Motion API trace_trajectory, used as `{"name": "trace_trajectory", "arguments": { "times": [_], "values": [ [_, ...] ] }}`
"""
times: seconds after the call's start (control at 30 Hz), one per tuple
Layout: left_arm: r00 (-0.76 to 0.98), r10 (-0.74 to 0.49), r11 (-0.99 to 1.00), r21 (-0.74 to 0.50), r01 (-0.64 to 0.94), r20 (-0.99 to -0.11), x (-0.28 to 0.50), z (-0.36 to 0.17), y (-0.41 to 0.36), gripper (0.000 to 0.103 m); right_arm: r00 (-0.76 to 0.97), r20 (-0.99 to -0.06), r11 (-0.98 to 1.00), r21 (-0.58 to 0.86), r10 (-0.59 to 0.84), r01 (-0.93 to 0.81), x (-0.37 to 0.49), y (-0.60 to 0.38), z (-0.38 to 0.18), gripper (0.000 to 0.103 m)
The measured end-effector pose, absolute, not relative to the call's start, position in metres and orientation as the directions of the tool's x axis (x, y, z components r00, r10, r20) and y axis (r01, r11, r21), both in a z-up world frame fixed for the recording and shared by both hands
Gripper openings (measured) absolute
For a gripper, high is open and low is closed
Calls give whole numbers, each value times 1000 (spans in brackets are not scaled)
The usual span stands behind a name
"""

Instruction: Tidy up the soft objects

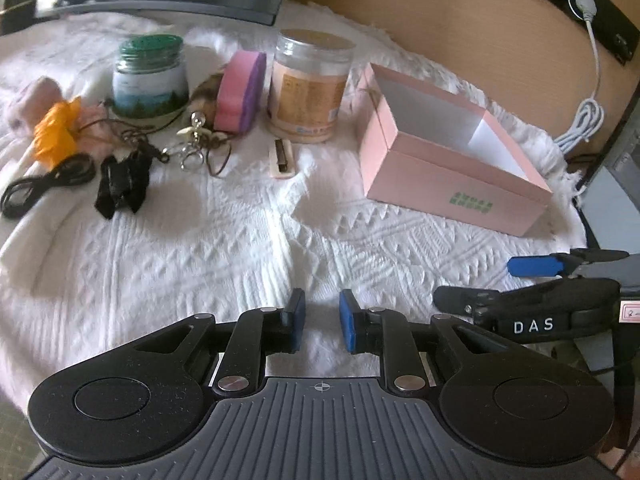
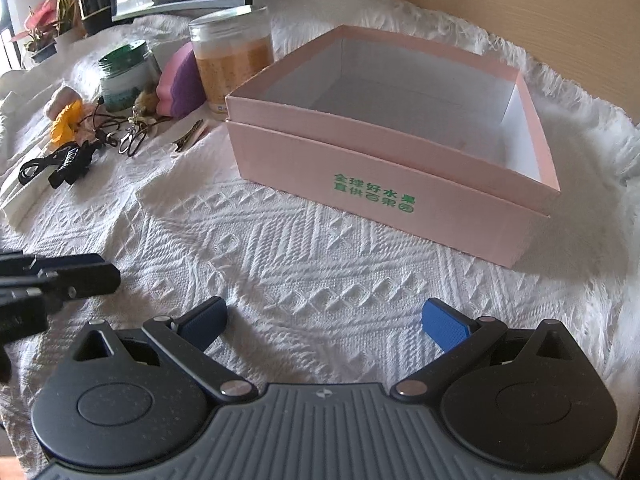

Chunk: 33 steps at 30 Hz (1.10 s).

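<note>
- The left tongs [image 1: 322, 316] are seen low over the white woven cloth [image 1: 240, 248] that covers the tabletop; a narrow gap is kept between the blue pads, nothing is held in it, and the tongs are released.
- The right tongs [image 2: 324, 320] are spread wide above the same cloth, and nothing is found between their fingers either.
- In the left wrist view, the right tongs are seen at the right edge, just beside the left ones.
- A pink box [image 2: 400, 184] without lid is placed on the cloth, to the right of the other things. Its inside is white and nothing can be seen in it. Green letters are printed on its near wall.
- The soft objects are gathered at the far left of the cloth, well apart from both tongs.
- A pink and purple sponge [image 1: 240, 90] is stood on its edge between the two jars, with its long axis almost upright and slightly tilted to the right.
- A yellow cloth piece [image 1: 56, 132] is laid beside a pale pink plush thing [image 1: 34, 100].
- A black bow [image 1: 120, 184] is laid nearer, with a black cord [image 1: 40, 184] to its left.
- A jar with green lid [image 1: 150, 76] and a taller clear jar [image 1: 308, 84] are stood upright behind them.
- A hair clip [image 1: 282, 158] is laid in front of the taller jar, pointed away from the camera.
- Key rings and thin cords [image 1: 192, 148] are tangled in front of the sponge.
</note>
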State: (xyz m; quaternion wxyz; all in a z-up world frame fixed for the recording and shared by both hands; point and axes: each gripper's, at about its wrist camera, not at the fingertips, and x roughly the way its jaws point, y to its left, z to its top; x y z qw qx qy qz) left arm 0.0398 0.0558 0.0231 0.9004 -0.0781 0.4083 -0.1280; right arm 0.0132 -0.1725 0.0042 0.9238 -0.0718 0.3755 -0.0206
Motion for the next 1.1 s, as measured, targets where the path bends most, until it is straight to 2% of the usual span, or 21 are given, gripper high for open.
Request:
{"name": "trace_trajectory", "arguments": {
  "times": [0.1, 0.27, 0.4, 0.57, 0.7, 0.87, 1.0, 1.1],
  "values": [
    [642, -328, 944, -259, 203, -693, 49, 37, 74, 21, 722, -684, 991, -128, -106, 24, 13, -165, 11, 101],
    [669, -336, 942, -251, 225, -663, 67, 61, 121, 22, 796, -586, 983, -176, -153, 59, 12, -128, 35, 101],
    [697, -224, 966, -248, 67, -682, 87, 69, 184, 22, 825, -552, 984, -173, -126, 34, 23, -105, 51, 101],
    [698, -152, 916, -365, -167, -700, 109, 68, 276, 22, 823, -557, 988, -151, -114, 34, 45, -84, 61, 101],
    [685, -184, 827, -488, -280, -705, 129, 59, 335, 22, 827, -548, 986, -165, -125, 39, 60, -61, 62, 101],
    [697, -259, 703, -626, -339, -669, 157, 49, 378, 22, 820, -554, 982, -183, -144, 48, 75, -34, 60, 101],
    [663, -286, 720, -612, -328, -692, 191, 40, 379, 22, 809, -563, 980, -185, -168, 75, 83, -19, 60, 101],
    [659, -301, 767, -585, -262, -689, 218, 36, 366, 22, 792, -576, 974, -200, -202, 102, 82, -12, 55, 101]
  ]
}}
